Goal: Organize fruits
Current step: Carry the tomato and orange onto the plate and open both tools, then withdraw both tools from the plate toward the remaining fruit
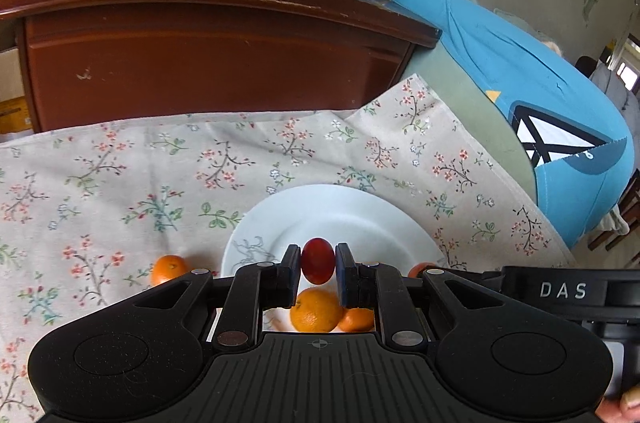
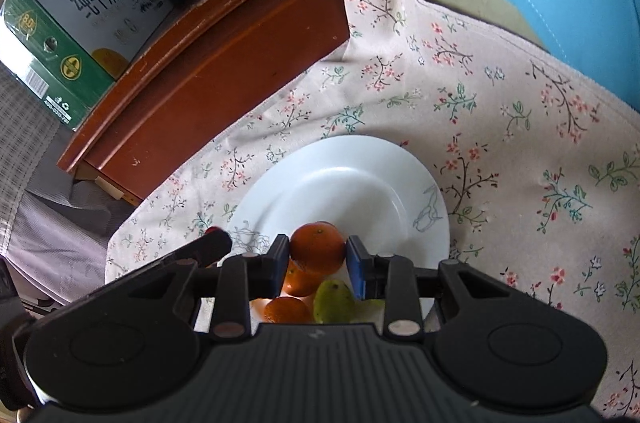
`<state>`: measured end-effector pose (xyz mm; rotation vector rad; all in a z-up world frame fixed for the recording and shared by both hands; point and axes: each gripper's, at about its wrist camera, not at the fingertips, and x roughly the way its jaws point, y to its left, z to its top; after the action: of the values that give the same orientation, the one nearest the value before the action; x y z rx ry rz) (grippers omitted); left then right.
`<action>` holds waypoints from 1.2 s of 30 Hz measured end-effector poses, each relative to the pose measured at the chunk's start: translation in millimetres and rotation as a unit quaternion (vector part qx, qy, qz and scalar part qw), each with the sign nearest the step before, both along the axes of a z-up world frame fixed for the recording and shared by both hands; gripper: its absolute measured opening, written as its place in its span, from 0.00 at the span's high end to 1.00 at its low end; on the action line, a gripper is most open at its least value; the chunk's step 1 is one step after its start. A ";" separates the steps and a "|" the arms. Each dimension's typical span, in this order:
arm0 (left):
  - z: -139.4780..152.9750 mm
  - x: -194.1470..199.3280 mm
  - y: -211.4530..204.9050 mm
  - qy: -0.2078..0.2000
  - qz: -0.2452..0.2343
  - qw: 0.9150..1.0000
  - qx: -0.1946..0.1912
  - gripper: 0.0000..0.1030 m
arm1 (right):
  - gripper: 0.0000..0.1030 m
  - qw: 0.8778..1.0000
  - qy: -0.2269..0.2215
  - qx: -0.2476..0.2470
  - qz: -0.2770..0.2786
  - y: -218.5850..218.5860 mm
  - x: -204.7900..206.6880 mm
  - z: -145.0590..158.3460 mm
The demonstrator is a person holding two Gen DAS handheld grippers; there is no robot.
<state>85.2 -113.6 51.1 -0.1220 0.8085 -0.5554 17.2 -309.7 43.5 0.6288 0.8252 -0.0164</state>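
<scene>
Both grippers carry fruit over the plate (image 1: 280, 219).
Left gripper (image 1: 318, 263) clamps a tomato (image 1: 318, 260), long axis upright; right gripper (image 2: 317, 255) clamps an orange (image 2: 317, 247), both above the near rim.

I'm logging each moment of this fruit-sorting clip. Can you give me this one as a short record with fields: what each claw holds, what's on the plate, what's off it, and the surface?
left claw: shut on a small red fruit, above the plate
right claw: shut on an orange, above the plate
plate: white, far half bare; oranges and a green fruit at the near edge
off the plate: one orange on the cloth, to the plate's left in the left wrist view
surface: floral tablecloth
</scene>
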 end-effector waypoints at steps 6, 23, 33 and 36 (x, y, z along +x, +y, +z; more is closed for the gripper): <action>3.2 0.8 -2.9 -0.006 -0.003 1.000 -0.002 0.76 | 0.68 1.000 0.000 0.006 -0.004 -1.6 1.6 -2.4; 33.2 -11.6 19.8 -0.002 0.026 0.999 0.031 0.35 | 0.66 0.999 -0.021 -0.008 0.025 7.5 3.8 1.6; 41.2 -12.2 64.0 0.023 0.063 0.996 0.053 0.24 | 0.66 0.997 -0.034 -0.037 0.066 26.9 3.6 3.6; 42.8 -14.0 73.4 0.026 0.072 0.996 0.054 0.22 | 0.66 0.994 -0.041 -0.051 0.086 36.7 1.8 4.6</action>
<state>71.1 -40.2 93.8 -0.0951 0.8704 -0.3737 18.9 -273.0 48.1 0.4586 0.7916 0.1226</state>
